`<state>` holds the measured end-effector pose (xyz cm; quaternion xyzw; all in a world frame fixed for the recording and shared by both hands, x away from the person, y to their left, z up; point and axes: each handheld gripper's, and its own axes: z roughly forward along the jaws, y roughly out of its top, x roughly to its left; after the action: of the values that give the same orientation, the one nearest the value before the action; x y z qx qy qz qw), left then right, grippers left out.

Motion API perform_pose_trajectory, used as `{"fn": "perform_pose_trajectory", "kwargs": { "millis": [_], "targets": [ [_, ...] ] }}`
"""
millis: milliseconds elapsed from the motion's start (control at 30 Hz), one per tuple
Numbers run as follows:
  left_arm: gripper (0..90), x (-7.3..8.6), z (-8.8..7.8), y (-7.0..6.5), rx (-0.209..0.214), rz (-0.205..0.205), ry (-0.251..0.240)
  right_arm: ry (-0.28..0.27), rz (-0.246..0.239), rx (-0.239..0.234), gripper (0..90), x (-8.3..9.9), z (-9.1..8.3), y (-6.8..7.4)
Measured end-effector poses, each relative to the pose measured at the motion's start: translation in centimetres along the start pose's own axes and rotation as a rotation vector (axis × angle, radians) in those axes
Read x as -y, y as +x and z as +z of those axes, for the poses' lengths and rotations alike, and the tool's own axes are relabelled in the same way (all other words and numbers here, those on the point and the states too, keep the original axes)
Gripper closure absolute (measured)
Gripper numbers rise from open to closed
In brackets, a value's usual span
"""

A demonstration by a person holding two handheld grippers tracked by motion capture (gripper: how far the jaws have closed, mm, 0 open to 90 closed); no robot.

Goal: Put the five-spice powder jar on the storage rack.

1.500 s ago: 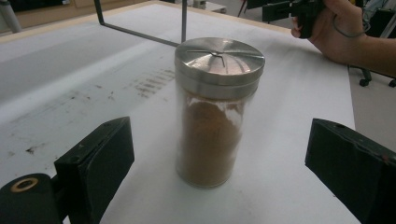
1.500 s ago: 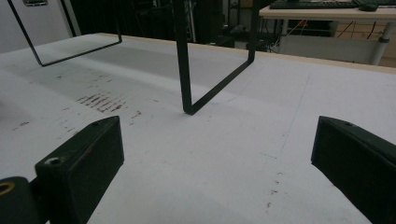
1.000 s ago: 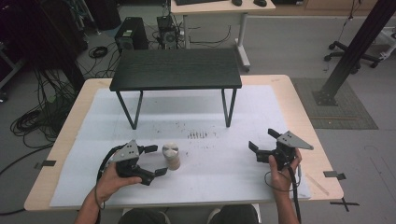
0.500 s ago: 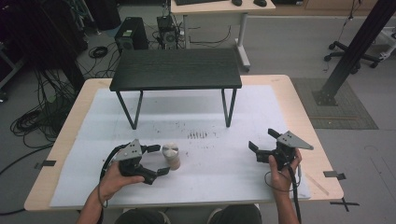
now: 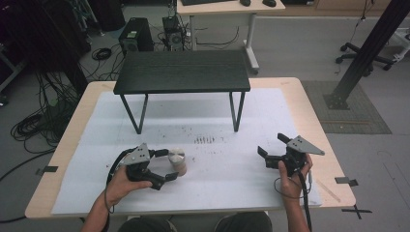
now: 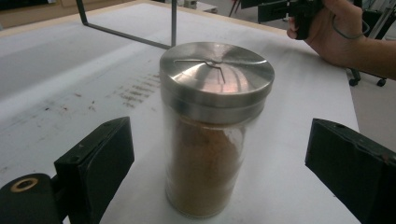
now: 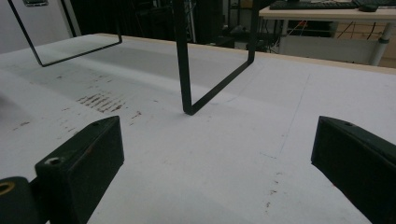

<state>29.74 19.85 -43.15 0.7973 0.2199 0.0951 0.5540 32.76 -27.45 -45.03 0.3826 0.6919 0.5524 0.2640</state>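
Spice jar (image 6: 215,130) now stands upright between the spread left tongs (image 5: 163,164), which have advanced around it, untouched; right tongs (image 5: 270,149) apart, idle.

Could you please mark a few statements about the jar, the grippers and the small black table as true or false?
1. The spice jar stands upright between the left gripper's open jaws. True.
2. The jar's lid is off. False: a metal lid closes it.
3. The right gripper holds the jar. False: it is open, with nothing between its jaws.
4. The small black table stands on the white mat. True.
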Motion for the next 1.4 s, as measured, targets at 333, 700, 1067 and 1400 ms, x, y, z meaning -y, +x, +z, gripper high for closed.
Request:
{"fn": "perform_pose_trajectory", "kwargs": {
  "millis": [333,700,1067,1400],
  "targets": [
    [7.7,0.0,0.6,0.2,0.006,-0.003,0.003,-0.002,0.001,0.000,2.4,0.0,0.0,0.0],
    [7.3,0.0,0.9,0.2,0.005,-0.006,0.005,-0.001,0.001,-0.005,2.4,0.0,0.0,0.0],
    [7.2,-0.3,1.3,0.3,0.006,-0.003,0.000,-0.005,0.002,-0.003,2.4,0.0,-0.1,0.0],
    [6.9,-0.2,1.7,0.3,0.009,-0.004,0.009,-0.005,0.003,-0.003,2.4,0.0,-0.1,0.0]
  ]
}}
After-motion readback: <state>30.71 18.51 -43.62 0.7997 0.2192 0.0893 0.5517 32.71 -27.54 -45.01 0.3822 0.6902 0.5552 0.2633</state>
